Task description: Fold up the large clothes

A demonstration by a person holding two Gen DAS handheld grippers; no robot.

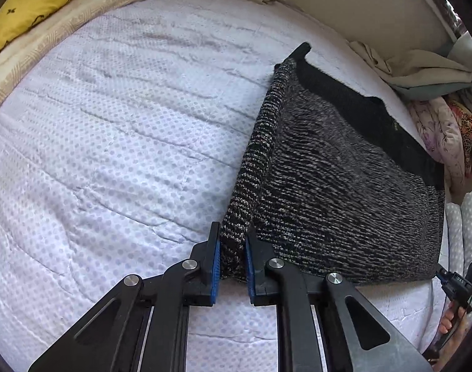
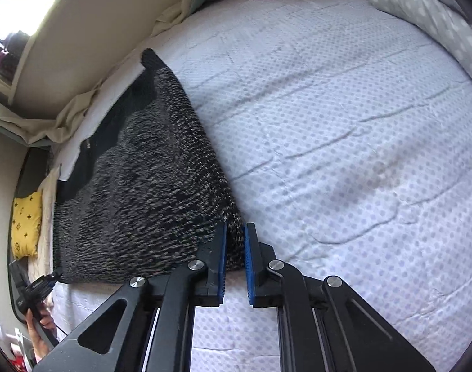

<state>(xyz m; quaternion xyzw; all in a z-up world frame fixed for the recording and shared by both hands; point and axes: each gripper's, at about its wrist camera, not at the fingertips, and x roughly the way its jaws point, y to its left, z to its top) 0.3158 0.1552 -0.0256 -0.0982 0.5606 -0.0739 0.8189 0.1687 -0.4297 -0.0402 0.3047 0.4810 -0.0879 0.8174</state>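
Observation:
A dark black-and-grey knit sweater [image 1: 335,167] lies partly folded on the white dotted bed cover [image 1: 111,139]. My left gripper [image 1: 232,248] is shut on the sweater's near left corner, its blue pads pressing the folded knit edge. In the right wrist view the same sweater [image 2: 149,186] spreads to the left, and my right gripper [image 2: 235,241] is shut on its near right corner. Each gripper appears small at the edge of the other's view, the right one [image 1: 443,274] and the left one [image 2: 51,279], each pinching a sweater corner.
A yellow patterned pillow [image 1: 34,3] and a beige blanket [image 1: 65,31] lie at one end of the bed. Crumpled bedding [image 1: 422,71] and a floral quilt [image 1: 440,136] sit by the wall. A dotted grey pillow [image 2: 428,15] lies at the other end. A person's hand [image 2: 38,325] holds the left gripper.

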